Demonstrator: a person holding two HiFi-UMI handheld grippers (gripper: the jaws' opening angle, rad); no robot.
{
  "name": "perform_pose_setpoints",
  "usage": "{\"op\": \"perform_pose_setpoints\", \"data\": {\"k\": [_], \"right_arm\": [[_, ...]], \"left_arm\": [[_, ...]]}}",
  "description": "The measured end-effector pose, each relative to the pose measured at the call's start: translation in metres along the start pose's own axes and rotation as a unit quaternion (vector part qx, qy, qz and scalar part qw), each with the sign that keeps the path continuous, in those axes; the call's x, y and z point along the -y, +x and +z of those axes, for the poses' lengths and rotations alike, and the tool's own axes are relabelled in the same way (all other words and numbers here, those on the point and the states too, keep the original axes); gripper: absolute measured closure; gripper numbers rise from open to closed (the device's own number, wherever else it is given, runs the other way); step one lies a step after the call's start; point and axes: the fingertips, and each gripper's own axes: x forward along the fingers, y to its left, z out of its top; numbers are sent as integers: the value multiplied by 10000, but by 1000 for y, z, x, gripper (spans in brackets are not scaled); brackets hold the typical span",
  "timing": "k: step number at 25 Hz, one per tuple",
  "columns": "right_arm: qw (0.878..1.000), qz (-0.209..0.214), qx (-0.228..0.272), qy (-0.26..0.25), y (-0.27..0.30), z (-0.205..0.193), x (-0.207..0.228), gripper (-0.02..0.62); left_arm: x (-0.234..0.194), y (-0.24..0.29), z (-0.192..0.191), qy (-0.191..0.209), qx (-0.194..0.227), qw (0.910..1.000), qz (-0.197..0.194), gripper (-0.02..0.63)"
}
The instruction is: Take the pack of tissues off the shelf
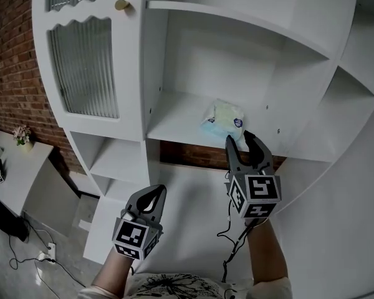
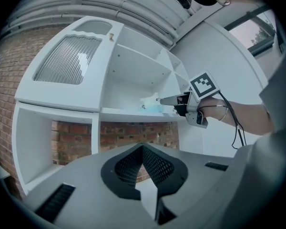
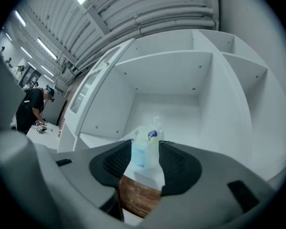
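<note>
The pack of tissues [image 1: 223,119], white and light blue, lies on the middle shelf [image 1: 174,126] of a white shelf unit. My right gripper [image 1: 240,139] is open just in front of the shelf's edge, its tips close to the pack's near side. In the right gripper view the pack [image 3: 145,151] shows through the gap between the jaws, beyond my right gripper [image 3: 146,143], and nothing is held. The left gripper view shows the pack [image 2: 150,107] and the right gripper [image 2: 166,100] side on. My left gripper [image 1: 153,193] hangs lower left, shut and empty, its jaws [image 2: 143,147] meeting.
A cabinet door with ribbed glass [image 1: 84,67] and a gold knob [image 1: 121,5] stands left of the shelf. Open compartments lie above, right and below. A brick wall [image 1: 12,55] and a low white table with flowers [image 1: 22,136] are at left. A person [image 3: 33,106] stands far off.
</note>
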Motion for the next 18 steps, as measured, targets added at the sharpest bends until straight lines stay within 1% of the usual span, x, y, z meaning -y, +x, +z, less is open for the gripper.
{"op": "perform_pose_setpoints", "data": {"k": [4, 6, 8, 9, 10, 12, 14, 18], "right_arm": [[9998, -32, -169, -95, 18, -2, 7, 427], [9996, -29, -261, -95, 23, -7, 9, 438], [9995, -35, -305, -82, 24, -10, 9, 497], [9995, -48, -309, -95, 24, -11, 9, 506], [9995, -66, -303, -116, 24, -12, 10, 535], [9995, -91, -271, -139, 24, -10, 11, 565], [9996, -99, -227, -127, 23, -9, 12, 578], [9999, -87, -113, -89, 16, -4, 10, 581]], "left_arm": [[-3, 2, -3, -44, -16, 10000, -27, 594], [-5, 3, -4, -49, -32, 10000, -19, 594], [-7, 2, -7, -63, -63, 10000, -4, 594], [-8, 2, -8, -69, -82, 9999, 7, 594], [-9, 1, -9, -71, -97, 9999, 17, 594], [-10, 2, -8, -72, -102, 9999, 36, 594], [-10, 1, -7, -77, -90, 9999, 54, 594], [-8, -1, -8, -69, -104, 9999, 72, 594]]}}
